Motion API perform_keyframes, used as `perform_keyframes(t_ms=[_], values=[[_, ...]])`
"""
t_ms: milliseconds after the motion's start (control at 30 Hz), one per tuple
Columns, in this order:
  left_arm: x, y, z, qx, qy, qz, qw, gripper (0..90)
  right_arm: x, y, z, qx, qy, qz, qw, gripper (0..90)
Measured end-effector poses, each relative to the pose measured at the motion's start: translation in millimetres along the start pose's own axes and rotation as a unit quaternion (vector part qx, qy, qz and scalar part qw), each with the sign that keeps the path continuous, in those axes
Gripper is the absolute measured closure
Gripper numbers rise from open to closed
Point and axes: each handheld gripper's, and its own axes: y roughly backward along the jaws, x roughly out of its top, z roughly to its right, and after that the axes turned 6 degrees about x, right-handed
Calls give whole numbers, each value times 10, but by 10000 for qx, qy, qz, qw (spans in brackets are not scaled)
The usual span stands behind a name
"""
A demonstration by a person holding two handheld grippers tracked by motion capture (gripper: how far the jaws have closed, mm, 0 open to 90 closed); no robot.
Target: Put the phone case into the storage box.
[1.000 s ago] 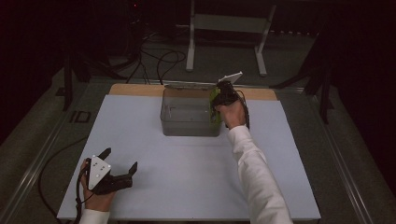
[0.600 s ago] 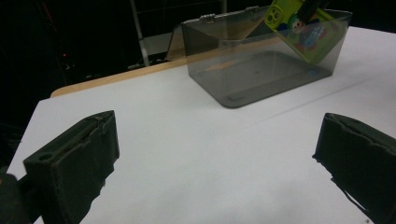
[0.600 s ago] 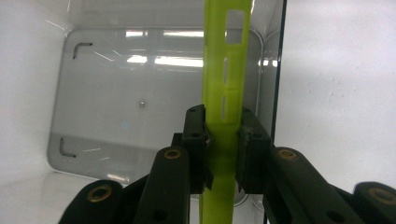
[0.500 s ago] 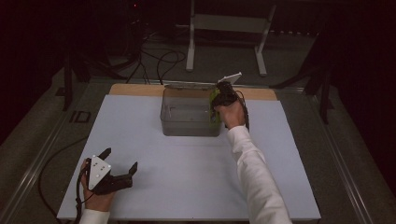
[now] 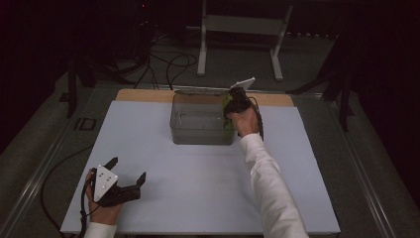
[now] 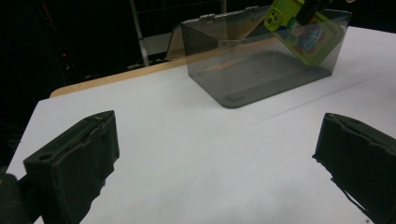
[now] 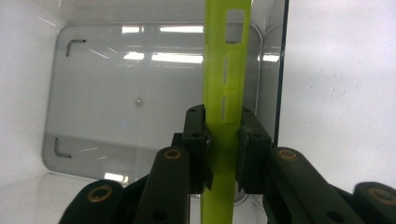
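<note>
Gripping a lime-green phone case (image 7: 223, 93) edge-on, the right gripper (image 7: 223, 149) has both pads pressed against the case's thin sides, jaws narrowed onto it. In the right gripper view the case hangs upright inside a clear plastic box (image 7: 93, 154), close to the box's wall at 3 o'clock and above its floor; whether the lower end touches that floor cannot be told. In the high view the right gripper (image 5: 232, 105) sits over the box (image 5: 198, 130) at its 3 o'clock end — the box itself stands toward 12 o'clock on the white table (image 5: 198, 198). The left gripper view shows the case (image 6: 303, 30) leaning inside the box (image 6: 243, 74), its printed face toward the camera. The left gripper (image 5: 128, 174) rests at 7 o'clock on the table, well apart from the box — jaws spread wide, nothing between them, as the left gripper view confirms (image 6: 215, 158).
</note>
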Motion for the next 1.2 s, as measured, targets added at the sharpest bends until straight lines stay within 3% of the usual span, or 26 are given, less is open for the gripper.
perform_keyframes(t_ms=[400,1200], values=[[-1,0,-1,0,9,2,10000,3,1,-62,-10,-86,5,-68,9999,769],[-2,1,1,2,7,2,10000,3,25,-115,8,-28,-185,-67,9998,768]])
